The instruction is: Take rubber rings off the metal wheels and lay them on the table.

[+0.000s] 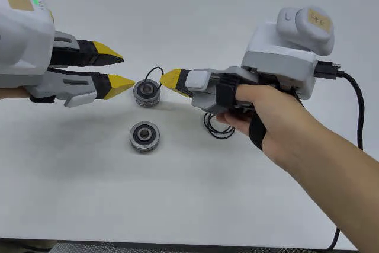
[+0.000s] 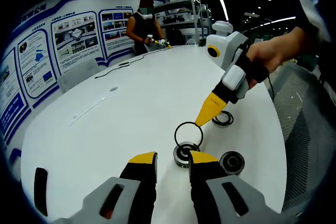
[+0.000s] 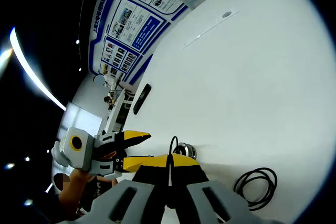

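Left gripper view, rubber ring (image 2: pixel 175 135) in right claw (image 2: pixel 200 123)

On the table (image 1: pixel 177 205), the far wheel (image 1: pixel 147 93) lies between the left gripper (image 1: pixel 121 70) and the right gripper (image 1: pixel 167 79). The near wheel (image 1: pixel 144 136) lies before it, with loose rings (image 1: pixel 218 127) to the right.

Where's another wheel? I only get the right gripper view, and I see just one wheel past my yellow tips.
Observer: The head view shows a second wheel on the table, closer to its near edge than the wheel by the right gripper.
Operator: Is my ring a whole circle?
Observer: Yes; the left gripper view shows the rubber ring as a full loop at your tip, just over that wheel.
Operator: What's behind my gripper?
Observer: The head view shows a black cable plugged into its back.
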Demonstrator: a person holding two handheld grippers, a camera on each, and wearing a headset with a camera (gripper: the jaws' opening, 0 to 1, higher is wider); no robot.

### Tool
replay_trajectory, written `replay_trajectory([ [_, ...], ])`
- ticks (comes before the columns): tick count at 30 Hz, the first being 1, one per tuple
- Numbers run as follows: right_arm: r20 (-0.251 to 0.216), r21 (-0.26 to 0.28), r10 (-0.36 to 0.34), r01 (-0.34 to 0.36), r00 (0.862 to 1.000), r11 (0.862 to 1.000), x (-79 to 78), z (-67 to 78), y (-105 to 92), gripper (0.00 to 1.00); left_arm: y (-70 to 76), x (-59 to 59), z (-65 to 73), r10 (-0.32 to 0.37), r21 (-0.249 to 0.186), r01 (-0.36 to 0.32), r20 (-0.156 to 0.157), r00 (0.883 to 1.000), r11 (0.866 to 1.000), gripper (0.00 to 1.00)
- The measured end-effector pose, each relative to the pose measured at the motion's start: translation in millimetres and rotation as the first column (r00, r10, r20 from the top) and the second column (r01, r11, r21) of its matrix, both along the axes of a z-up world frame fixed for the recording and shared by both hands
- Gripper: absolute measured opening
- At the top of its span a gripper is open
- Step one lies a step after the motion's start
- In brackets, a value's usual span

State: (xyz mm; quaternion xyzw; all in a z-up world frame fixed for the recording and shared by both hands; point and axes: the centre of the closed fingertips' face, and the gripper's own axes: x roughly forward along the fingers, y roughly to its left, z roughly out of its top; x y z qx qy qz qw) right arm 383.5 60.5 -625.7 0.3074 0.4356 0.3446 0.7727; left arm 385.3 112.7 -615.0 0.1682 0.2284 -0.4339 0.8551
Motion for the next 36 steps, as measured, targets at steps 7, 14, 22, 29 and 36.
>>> replay_trajectory([
  [7,-0.007,-0.004,-0.043,0.043,0.999,0.999,0.7,-0.4,-20.9,0.02,-6.7,-4.6,11.2,0.025,-0.046,-0.025,0.006,1.0,0.999,0.28],
  [14,-0.038,-0.021,-0.087,0.086,0.996,0.996,-8.1,-11.1,-46.8,0.02,-2.9,-8.3,11.4,0.036,-0.06,-0.036,0.0,0.999,0.998,0.3],
  [22,-0.079,-0.045,-0.145,0.142,0.986,0.989,-21.6,-23.9,-77.0,0.02,0.5,-14.0,11.1,0.054,-0.085,-0.054,-0.004,0.999,0.995,0.32],
  [29,-0.102,-0.052,-0.194,0.189,0.976,0.981,-27.9,-28.1,-95.1,0.02,-2.5,-19.7,10.5,0.06,-0.092,-0.06,-0.009,0.998,0.994,0.32],
  [36,-0.124,-0.083,-0.215,0.206,0.969,0.975,-34.4,-34.5,-106.5,0.04,-3.5,-26.2,8.5,0.043,-0.06,-0.043,-0.012,0.999,0.997,0.32],
])
